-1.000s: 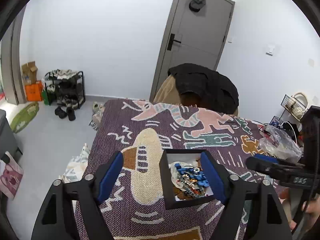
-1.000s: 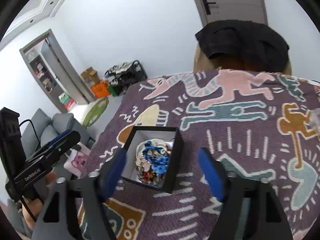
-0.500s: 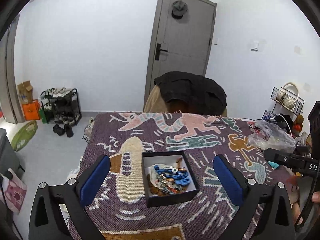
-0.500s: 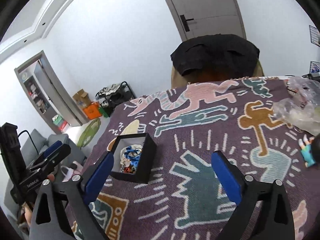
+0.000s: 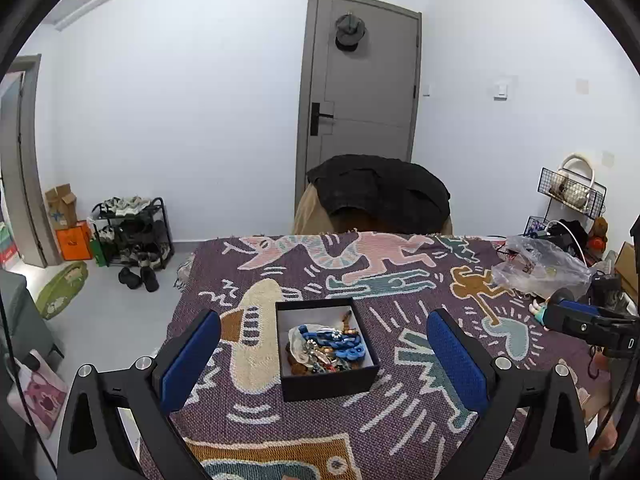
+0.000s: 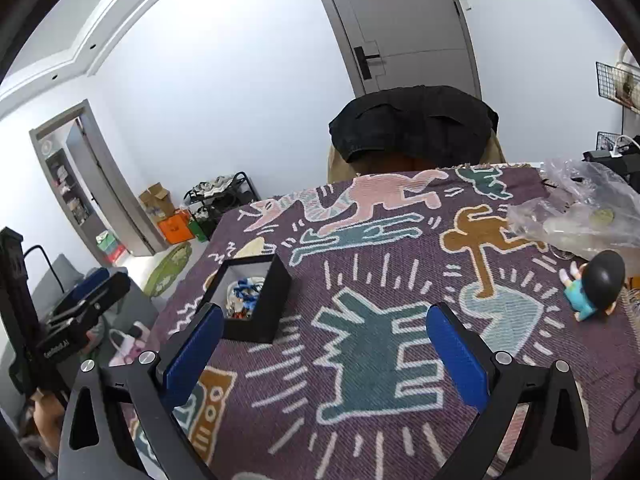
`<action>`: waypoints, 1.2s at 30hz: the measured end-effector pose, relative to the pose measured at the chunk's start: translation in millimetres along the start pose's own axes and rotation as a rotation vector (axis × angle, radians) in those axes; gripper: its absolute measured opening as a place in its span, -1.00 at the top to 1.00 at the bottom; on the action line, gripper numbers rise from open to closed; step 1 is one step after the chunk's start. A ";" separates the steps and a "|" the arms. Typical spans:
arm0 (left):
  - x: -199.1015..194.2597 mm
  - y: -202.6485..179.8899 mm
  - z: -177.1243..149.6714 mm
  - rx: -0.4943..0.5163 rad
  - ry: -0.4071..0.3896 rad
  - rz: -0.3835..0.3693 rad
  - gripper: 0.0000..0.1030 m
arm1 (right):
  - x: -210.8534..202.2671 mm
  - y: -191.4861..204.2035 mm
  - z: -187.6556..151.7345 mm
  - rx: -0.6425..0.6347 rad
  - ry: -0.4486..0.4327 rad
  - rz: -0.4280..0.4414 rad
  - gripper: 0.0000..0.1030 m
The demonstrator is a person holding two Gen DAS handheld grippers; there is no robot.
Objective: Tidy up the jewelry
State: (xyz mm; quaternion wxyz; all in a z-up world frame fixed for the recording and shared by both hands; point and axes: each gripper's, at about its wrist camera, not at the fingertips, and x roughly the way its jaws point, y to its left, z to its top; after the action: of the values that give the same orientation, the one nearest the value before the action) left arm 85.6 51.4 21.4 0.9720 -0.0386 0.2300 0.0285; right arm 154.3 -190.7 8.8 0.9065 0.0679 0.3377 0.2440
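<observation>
1. We hold the left gripper (image 5: 324, 354) above the patterned blanket (image 5: 400, 280), its jaws spread wide and nothing between the blue pads (image 5: 190, 358).
2. The black box (image 5: 328, 378) sits on the blanket directly ahead of the left gripper, centred in the gap between its two fingers but touching neither.
3. The box is open-topped with a white lining. Inside lies a tangled heap of jewelry (image 5: 326, 346): blue beaded strands on top, with brownish and silvery pieces below. Individual items are too tangled to separate.
4. The right gripper (image 6: 324, 354) is also wide open and empty, hovering over the blanket.
5. From the right gripper, the black box (image 6: 256, 300) lies ahead and to its left, just beyond the left blue pad (image 6: 194, 352), not between the fingers.
6. Ahead and to the right of the right gripper, a small figurine (image 6: 596, 290) with a dark round head and teal clothes lies on the blanket. Beyond it is a crumpled clear plastic bag (image 6: 580, 216).
7. Each gripper shows in the other's view: the right one at the right edge of the left view, the left one at the left edge of the right view.
8. Across the table stands a chair draped with a dark jacket (image 5: 380, 196).
</observation>
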 end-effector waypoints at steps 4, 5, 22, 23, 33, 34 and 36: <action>-7.8 -5.9 -6.6 0.006 -0.012 -0.012 -0.99 | -10.7 -2.3 -9.1 -0.015 -0.014 -0.014 -0.98; -10.1 -7.9 -8.8 0.010 -0.014 -0.014 -0.99 | -13.7 -3.2 -11.7 -0.016 -0.017 -0.016 -0.98; -33.3 -21.1 -46.5 0.015 -0.003 -0.023 -0.99 | -44.3 -18.2 -53.5 -0.046 -0.042 -0.087 -0.98; -32.7 -20.5 -47.9 0.013 0.001 -0.022 -0.99 | -44.5 -18.9 -56.7 -0.050 -0.038 -0.094 -0.97; -37.7 -15.9 -53.1 0.020 -0.001 -0.007 -0.99 | -46.1 -19.6 -62.3 -0.061 -0.051 -0.118 -0.97; -38.1 -15.1 -53.7 0.019 -0.002 -0.007 -0.99 | -45.7 -20.4 -62.8 -0.061 -0.049 -0.124 -0.97; -38.3 -14.6 -53.9 0.017 -0.002 -0.010 -0.99 | -45.3 -21.7 -63.0 -0.064 -0.049 -0.137 -0.97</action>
State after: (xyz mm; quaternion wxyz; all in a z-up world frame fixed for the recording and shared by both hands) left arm 28.6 30.8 -8.5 0.9727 -0.0317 0.2289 0.0215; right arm 92.7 -234.4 -19.2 0.9308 0.0216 0.3113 0.1905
